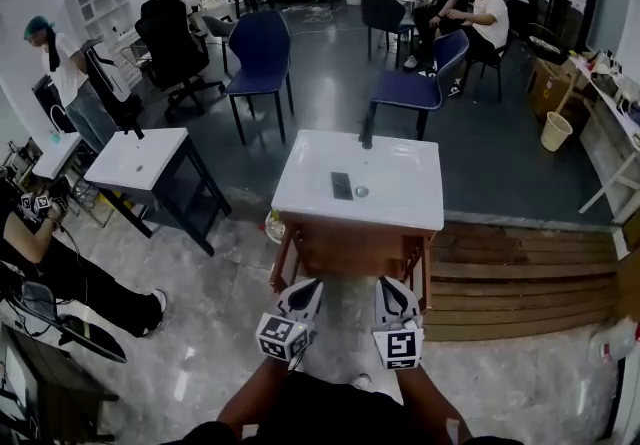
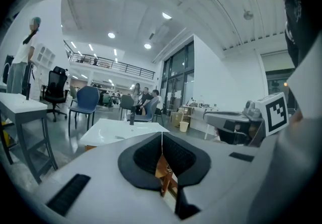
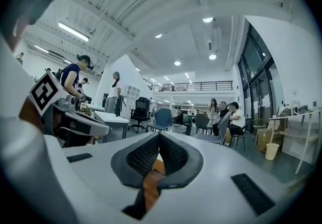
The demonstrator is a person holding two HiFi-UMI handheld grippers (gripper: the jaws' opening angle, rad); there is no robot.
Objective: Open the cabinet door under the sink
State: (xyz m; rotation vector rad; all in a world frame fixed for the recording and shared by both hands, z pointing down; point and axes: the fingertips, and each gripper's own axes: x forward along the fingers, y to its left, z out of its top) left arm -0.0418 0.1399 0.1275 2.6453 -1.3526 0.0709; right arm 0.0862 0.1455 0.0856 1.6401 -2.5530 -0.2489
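**Spotter:** Where's the door, and what are your grippers doing?

**Operator:** The sink [image 1: 400,201] is straight ahead of me, a white basin top with a dark faucet [image 1: 366,136] on its far side. The cabinet door [image 1: 350,251] is the wooden front directly under the sink's near edge. My left gripper [image 2: 161,142] is clenched, pads pressed together with nothing between them. My right gripper [image 3: 159,140] is the same, closed and empty. Both hang just in front of the sink, level with the wooden front, not touching it.

**Spotter:** How do you expect it to handle?

**Operator:** I judge it a stiff, flat wooden panel on hinges, light enough for one gripper, and it will only swing on an arc. The finish looks smooth, so the pads could slip on a bare face. I can't make out a handle or which side carries the hinges. I'd look for a knob or a free edge below the sink's rim and pinch there. The cabinet [image 1: 420,268] stands on thin legs, so a hard tug might drag it.
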